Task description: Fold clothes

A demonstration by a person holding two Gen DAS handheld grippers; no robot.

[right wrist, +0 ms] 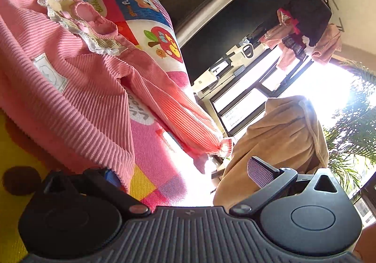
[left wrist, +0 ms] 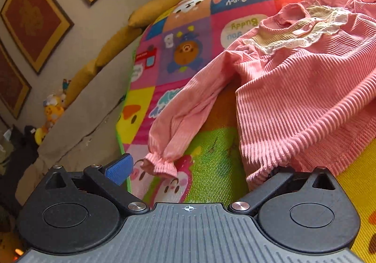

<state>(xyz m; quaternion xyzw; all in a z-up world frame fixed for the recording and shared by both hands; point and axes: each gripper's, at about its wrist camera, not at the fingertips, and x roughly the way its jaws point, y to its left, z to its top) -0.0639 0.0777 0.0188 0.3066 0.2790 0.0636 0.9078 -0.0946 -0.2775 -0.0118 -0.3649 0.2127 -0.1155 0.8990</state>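
A pink ribbed child's top (left wrist: 293, 79) with a lace collar lies spread on a colourful cartoon play mat (left wrist: 188, 51). Its one sleeve (left wrist: 183, 119) stretches toward the mat's left edge. My left gripper (left wrist: 197, 169) is open at the hem's left corner; its blue left finger pad (left wrist: 119, 169) is free and the right finger lies under the hem. In the right wrist view the same top (right wrist: 70, 79) lies on the mat (right wrist: 150, 152). My right gripper (right wrist: 185, 169) is open at the hem's right corner, its left finger under the hem, its right pad (right wrist: 260, 171) free. The other sleeve (right wrist: 183, 117) hangs off the mat's edge.
Framed pictures (left wrist: 33, 18), yellow cushions (left wrist: 117, 44) and soft toys (left wrist: 54, 110) stand left of the mat. A tan blanket heap (right wrist: 279, 136), a bright window (right wrist: 324, 89) and hanging clothes (right wrist: 305, 27) are to the right.
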